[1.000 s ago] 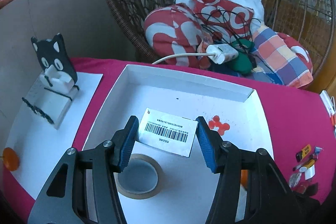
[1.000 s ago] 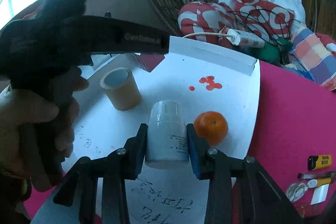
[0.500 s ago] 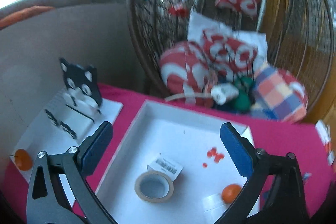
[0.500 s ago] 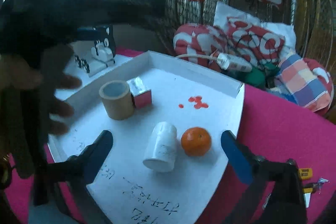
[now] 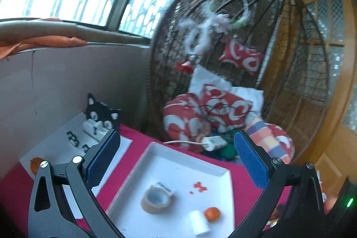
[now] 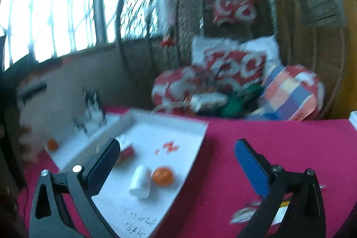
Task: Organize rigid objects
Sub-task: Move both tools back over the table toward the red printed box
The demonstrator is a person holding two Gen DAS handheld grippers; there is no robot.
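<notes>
Left gripper jaws wide apart, nothing between them; they've just been opening. Right gripper same: spread fully, empty, also just been opening. Both sit above the table, pointing slightly down at the white tray

Tray sits on the magenta tablecloth. Inside it:
- tape roll lying flat near the middle, hole up
- small box touching the tape roll on its far side; in the right wrist view only its red side shows beside the left finger
- white bottle on its side toward the near end
- orange just beside the bottle, on its right
- red marks on the tray floor, further back

Handwriting on the tray's near corner, not legible

Left of the tray: white sheet carrying a black-and-white cat stand and a small orange ball

Behind the table: wicker hanging chair with red-and-white cushions, a white charger and cable

Right wrist view is motion-blurred; small items at the lower right on the cloth can't be made out
</notes>
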